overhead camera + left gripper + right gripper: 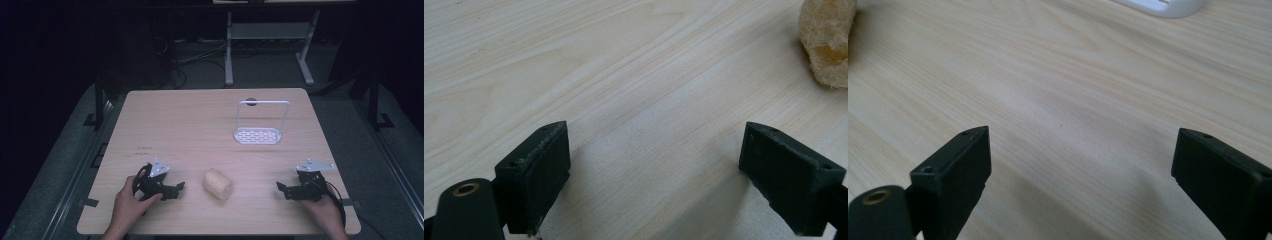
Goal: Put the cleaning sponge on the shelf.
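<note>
Two hand-held grippers, left (179, 187) and right (281, 187), gape wide beside the bread roll (218, 183)

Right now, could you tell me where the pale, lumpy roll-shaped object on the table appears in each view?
High view: the pale roll-shaped object lies near the table's front edge, between the left tool and right tool.
Left gripper view: at the top right corner, beyond the open jaws.
Right gripper view: a pale sliver at the top left edge, probably the same object.
Shared landmark: the light wood-grain tabletop.
</note>
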{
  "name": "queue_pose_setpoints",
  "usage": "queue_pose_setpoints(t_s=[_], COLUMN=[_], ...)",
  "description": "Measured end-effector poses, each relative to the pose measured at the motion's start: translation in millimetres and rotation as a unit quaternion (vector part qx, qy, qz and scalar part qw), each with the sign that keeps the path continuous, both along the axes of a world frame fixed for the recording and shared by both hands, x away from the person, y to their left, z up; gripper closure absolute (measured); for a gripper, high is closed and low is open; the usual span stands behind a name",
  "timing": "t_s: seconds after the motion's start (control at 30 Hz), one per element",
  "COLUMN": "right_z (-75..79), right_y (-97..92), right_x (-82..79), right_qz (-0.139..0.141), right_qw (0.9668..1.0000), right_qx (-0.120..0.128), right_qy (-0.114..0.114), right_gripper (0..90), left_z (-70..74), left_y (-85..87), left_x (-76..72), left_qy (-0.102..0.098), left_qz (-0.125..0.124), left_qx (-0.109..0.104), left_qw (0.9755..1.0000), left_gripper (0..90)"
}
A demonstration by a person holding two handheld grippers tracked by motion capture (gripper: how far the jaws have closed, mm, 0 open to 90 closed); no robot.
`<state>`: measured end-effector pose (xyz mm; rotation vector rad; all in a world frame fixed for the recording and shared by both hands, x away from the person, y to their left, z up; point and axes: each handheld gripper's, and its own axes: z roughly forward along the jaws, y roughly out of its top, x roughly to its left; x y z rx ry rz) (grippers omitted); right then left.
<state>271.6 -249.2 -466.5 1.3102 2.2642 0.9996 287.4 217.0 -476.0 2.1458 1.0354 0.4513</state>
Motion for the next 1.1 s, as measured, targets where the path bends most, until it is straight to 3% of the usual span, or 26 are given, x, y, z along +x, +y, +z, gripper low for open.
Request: queue_pose_setpoints(t_s=[1.1], right_z=[19.0], right_y=[28.5], right_x=[36.3], right_qz=[0.038], right_qw=[0.9992], right_qx=[0.009], right_qy=[-0.002], right_gripper=[8.9], left_z=[0.0], left_y=[0.0], left_x=[-0.1], left_qy=[0.000], left_qz=[0.000], left_qx=[0.000], left_qw=[1.0000], left_gripper=[12.5])
